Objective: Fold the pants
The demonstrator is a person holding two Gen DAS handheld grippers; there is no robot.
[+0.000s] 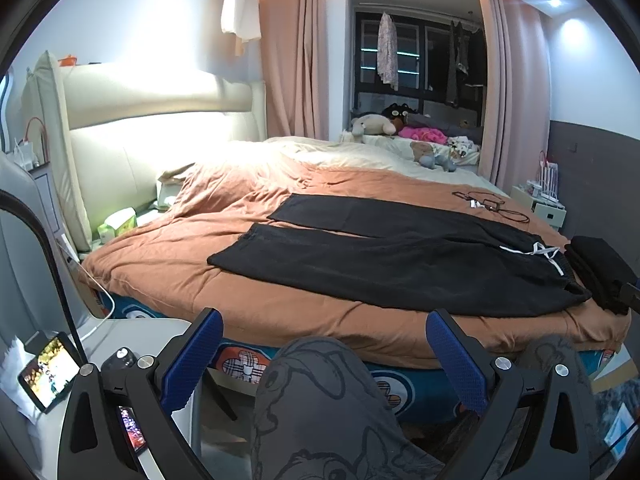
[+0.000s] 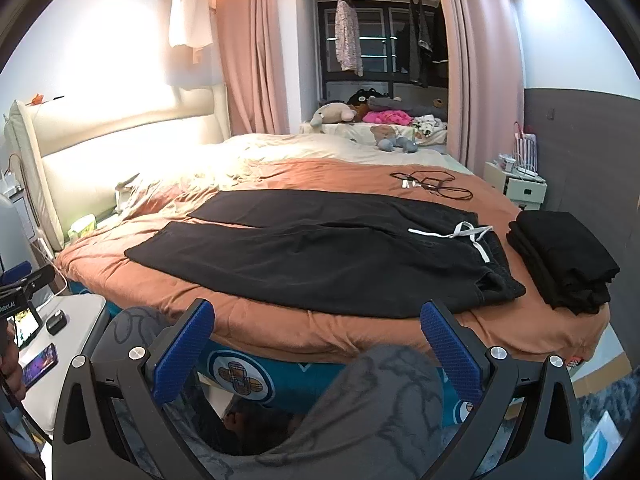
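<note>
Black pants [image 1: 400,256] lie spread flat on the orange duvet [image 1: 180,248], legs pointing left, waistband with a white drawstring [image 1: 540,250] at the right. They also show in the right wrist view [image 2: 320,256], with the drawstring [image 2: 460,234]. My left gripper [image 1: 324,332] is open and empty, held back from the bed's near edge above a knee. My right gripper [image 2: 316,324] is open and empty, also short of the bed edge.
A stack of folded black clothes [image 2: 560,264] sits at the bed's right end. Black cables [image 2: 432,186] lie on the duvet behind the pants. Plush toys [image 2: 392,136] are at the far side. A small table with phones [image 1: 52,376] stands at the left.
</note>
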